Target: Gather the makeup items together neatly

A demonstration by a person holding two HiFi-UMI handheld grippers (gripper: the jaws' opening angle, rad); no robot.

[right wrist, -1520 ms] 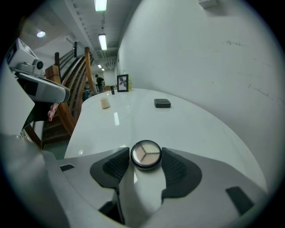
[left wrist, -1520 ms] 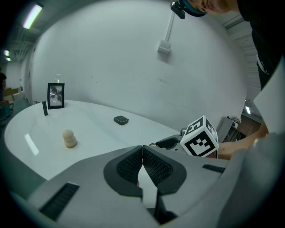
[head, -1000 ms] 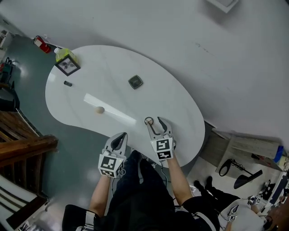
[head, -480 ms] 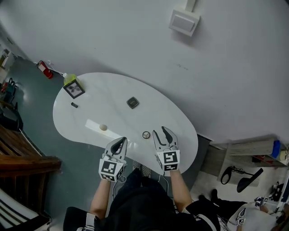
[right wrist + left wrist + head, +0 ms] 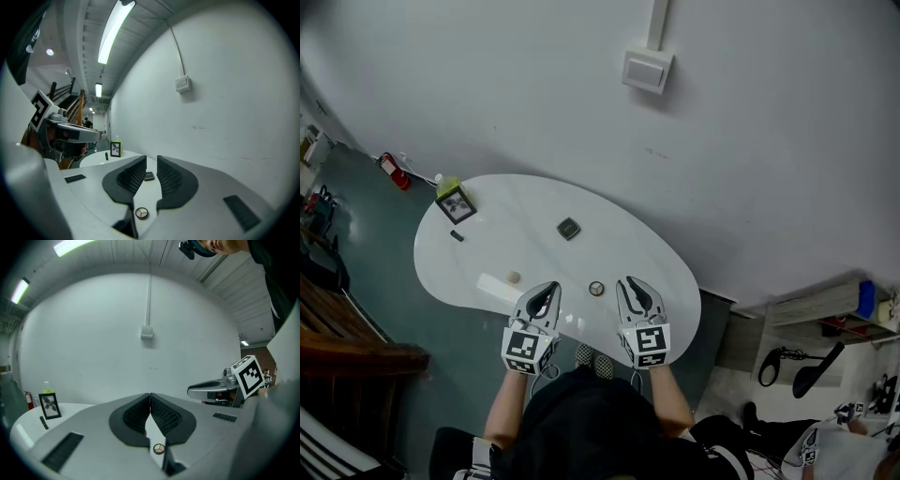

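On the white table (image 5: pixel 506 216) lie a round eyeshadow compact (image 5: pixel 596 289), a dark square compact (image 5: pixel 568 228), a small beige sponge (image 5: pixel 514 277) and a dark lipstick (image 5: pixel 457 235). Both grippers hang above the table's near edge. My left gripper (image 5: pixel 546 295) is shut and empty. My right gripper (image 5: pixel 637 295) has just been closing; a narrow gap stays between its pads, with nothing in it. The round compact (image 5: pixel 141 213) shows below the right jaws, and the square compact (image 5: pixel 149 176) lies beyond them. In the left gripper view the round compact (image 5: pixel 159 449) lies under the shut left gripper (image 5: pixel 150 397).
A photo frame (image 5: pixel 456 204) and a green bottle (image 5: pixel 446 187) stand at the table's far left end. A grey wall with a switch box (image 5: pixel 647 70) runs behind the table. A fire extinguisher (image 5: pixel 391 169) stands on the floor at left.
Both grippers have risen and drawn back from the table. The right gripper left the round compact on the table, and its jaws have narrowed. The table looks smaller and farther.
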